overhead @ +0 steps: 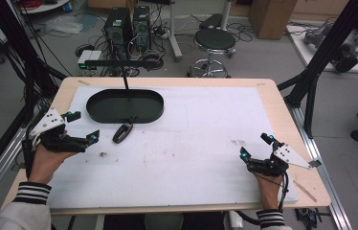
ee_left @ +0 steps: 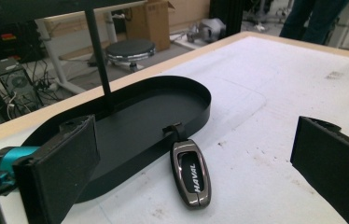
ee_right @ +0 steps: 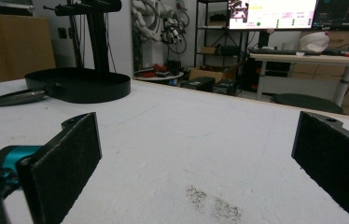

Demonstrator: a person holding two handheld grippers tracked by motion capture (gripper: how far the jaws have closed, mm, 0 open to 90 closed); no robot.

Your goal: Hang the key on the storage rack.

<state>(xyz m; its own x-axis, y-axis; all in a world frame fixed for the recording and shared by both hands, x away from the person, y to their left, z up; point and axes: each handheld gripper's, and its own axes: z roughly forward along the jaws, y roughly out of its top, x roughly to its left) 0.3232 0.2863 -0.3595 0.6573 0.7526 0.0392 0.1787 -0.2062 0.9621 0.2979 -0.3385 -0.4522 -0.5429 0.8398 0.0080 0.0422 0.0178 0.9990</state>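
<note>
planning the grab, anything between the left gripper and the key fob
Nothing: only bare white mat separates the open left gripper from the key fob, seen in the left gripper view.

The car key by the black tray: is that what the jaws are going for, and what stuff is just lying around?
For the job:
car key, lying on the white mat beside the tray
black oval tray
left gripper, jaws open, nearest the key

Just lying about:
round stool
computer towers
cardboard box
right gripper, open, far from the key
</note>
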